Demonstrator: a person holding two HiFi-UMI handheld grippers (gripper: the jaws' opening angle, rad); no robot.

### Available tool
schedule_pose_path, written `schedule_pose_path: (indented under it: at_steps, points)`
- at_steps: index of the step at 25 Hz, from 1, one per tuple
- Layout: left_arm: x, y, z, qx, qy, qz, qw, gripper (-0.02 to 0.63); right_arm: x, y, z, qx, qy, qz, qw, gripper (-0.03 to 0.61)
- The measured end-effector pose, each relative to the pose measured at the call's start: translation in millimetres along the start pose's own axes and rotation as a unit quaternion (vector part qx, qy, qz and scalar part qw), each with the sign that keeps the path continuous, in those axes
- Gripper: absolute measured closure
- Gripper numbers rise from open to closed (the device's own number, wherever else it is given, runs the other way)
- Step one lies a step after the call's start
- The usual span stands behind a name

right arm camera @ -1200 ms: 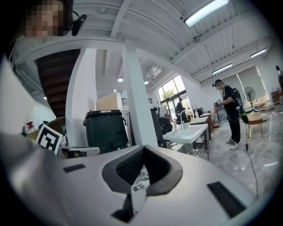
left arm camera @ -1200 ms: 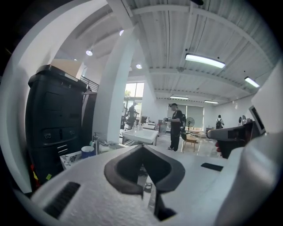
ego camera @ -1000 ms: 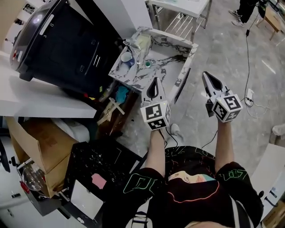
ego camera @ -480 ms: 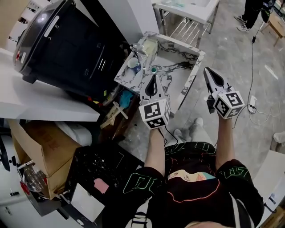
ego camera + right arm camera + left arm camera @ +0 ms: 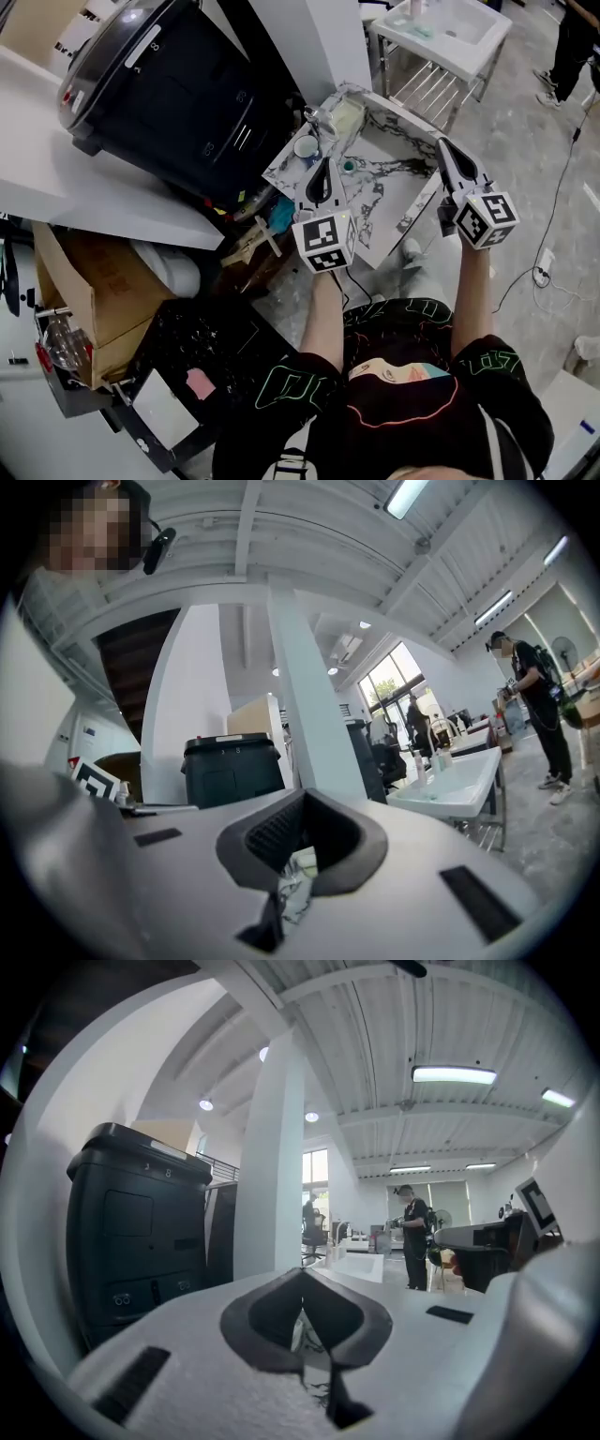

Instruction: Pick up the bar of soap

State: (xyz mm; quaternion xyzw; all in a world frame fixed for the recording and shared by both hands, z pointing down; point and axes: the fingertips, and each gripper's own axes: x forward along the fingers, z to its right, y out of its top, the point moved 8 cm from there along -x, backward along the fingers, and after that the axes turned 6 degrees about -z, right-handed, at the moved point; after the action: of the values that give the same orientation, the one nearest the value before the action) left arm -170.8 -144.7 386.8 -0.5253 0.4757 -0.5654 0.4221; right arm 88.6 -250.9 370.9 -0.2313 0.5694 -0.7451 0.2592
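A marble-patterned sink [image 5: 398,202] stands ahead of me on the floor. On its far rim lies a pale yellow bar [image 5: 345,117] that looks like the soap, next to a faucet [image 5: 319,116] and a white cup [image 5: 306,147]. A small green thing [image 5: 348,166] sits in the basin. My left gripper [image 5: 323,171] hangs over the sink's near left part, short of the bar, jaws shut and empty [image 5: 303,1283]. My right gripper [image 5: 444,150] is at the sink's right rim, also shut with nothing held [image 5: 302,803].
A big black machine [image 5: 178,94] stands on a white ledge [image 5: 66,187] at the left, beside a white column [image 5: 319,37]. Beyond is a white sink on a metal stand [image 5: 450,23]. A cardboard box [image 5: 84,281] sits lower left. A person [image 5: 572,37] stands far right.
Both grippers have moved forward toward the marble sink. The left one now hangs over the basin and the right one has reached its right rim. Both jaws stay shut.
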Motion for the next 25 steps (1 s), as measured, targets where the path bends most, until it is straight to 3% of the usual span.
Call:
schedule_pose_path:
  at_steps: [10, 16, 25]
  points:
    - [74, -17, 4, -0.003, 0.045, -0.047, 0.9979, 0.606, 98, -13, 68, 0.022, 0.055, -0.044, 0.997, 0.572]
    - [89, -32, -3, -0.013, 0.093, -0.079, 0.9925, 0.606, 145, -24, 93, 0.033, 0.093, -0.070, 0.993, 0.572]
    - [93, -45, -13, -0.039, 0.161, -0.103, 0.9808, 0.606, 221, -34, 89, -0.005, 0.183, -0.110, 0.977, 0.572]
